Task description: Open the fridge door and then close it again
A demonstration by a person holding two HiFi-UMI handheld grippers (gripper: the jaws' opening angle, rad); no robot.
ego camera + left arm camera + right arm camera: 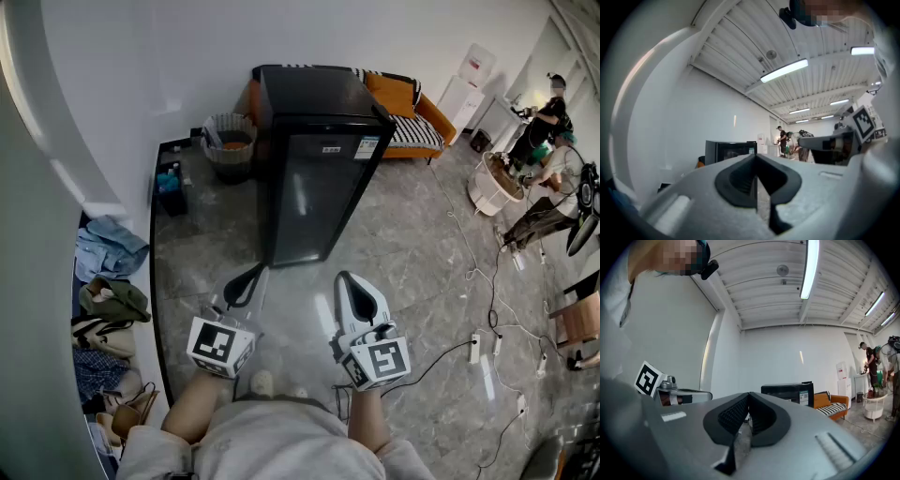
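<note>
Currently, the grey left tongs (257, 274) and right tongs (343, 278) are hovering clenched and empty, well apart from the closed black glass-doored fridge (314, 187).

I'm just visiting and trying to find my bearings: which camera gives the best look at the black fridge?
The head view: the whole fridge shows from above, with its door shut. In the left gripper view the fridge is small and dim, only its upper part showing. The right gripper view likewise shows just the upper part, though a door label is visible.
</note>
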